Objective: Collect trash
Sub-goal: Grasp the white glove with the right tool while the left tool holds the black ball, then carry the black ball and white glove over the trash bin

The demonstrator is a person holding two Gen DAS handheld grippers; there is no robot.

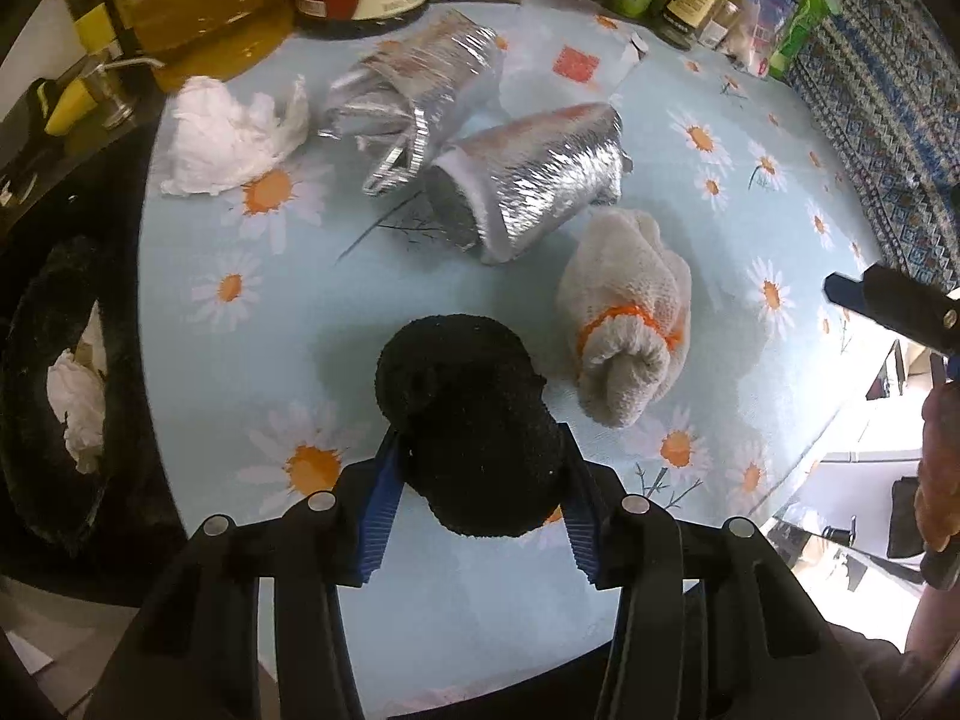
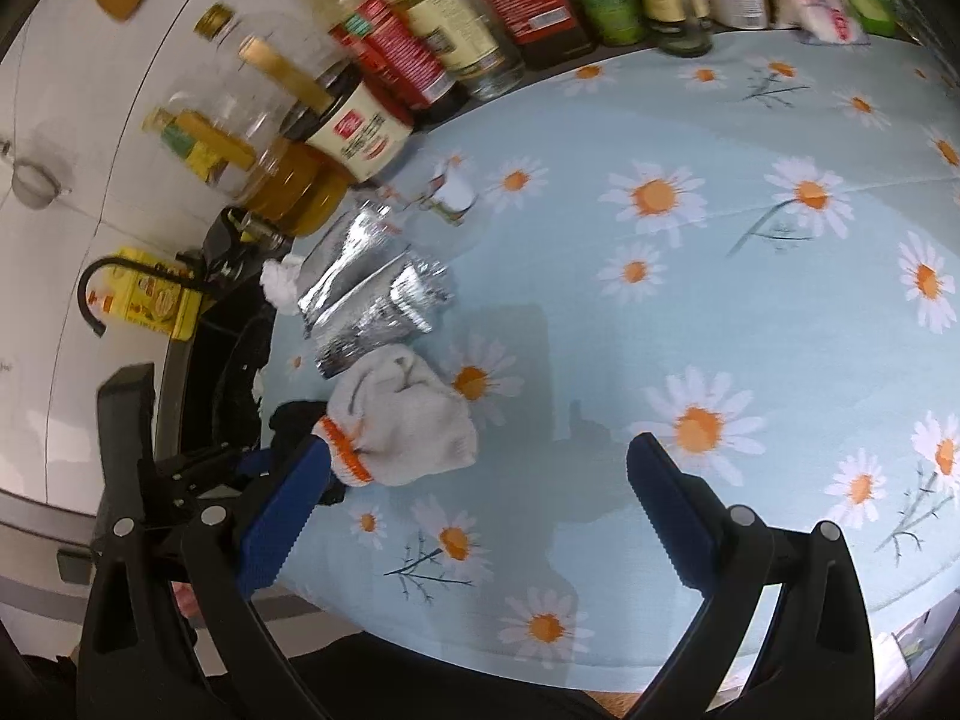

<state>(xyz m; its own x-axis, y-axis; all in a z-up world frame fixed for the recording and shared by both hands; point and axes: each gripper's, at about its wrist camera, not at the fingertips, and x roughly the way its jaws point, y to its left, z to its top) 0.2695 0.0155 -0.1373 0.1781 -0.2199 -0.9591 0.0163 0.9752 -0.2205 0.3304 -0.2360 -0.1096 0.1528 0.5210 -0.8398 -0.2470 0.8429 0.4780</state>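
The soft black balled-up sock [image 1: 474,438], light and squashy, sits clamped across its middle between our left gripper [image 1: 477,501] fingers, just right of the black trash bin [image 1: 36,396]. Our right gripper [image 2: 474,516] fingers stand apart, empty.

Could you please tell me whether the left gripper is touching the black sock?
Touching. In the left wrist view the left gripper has both blue pads pressed against the black sock, which bulges out between them.
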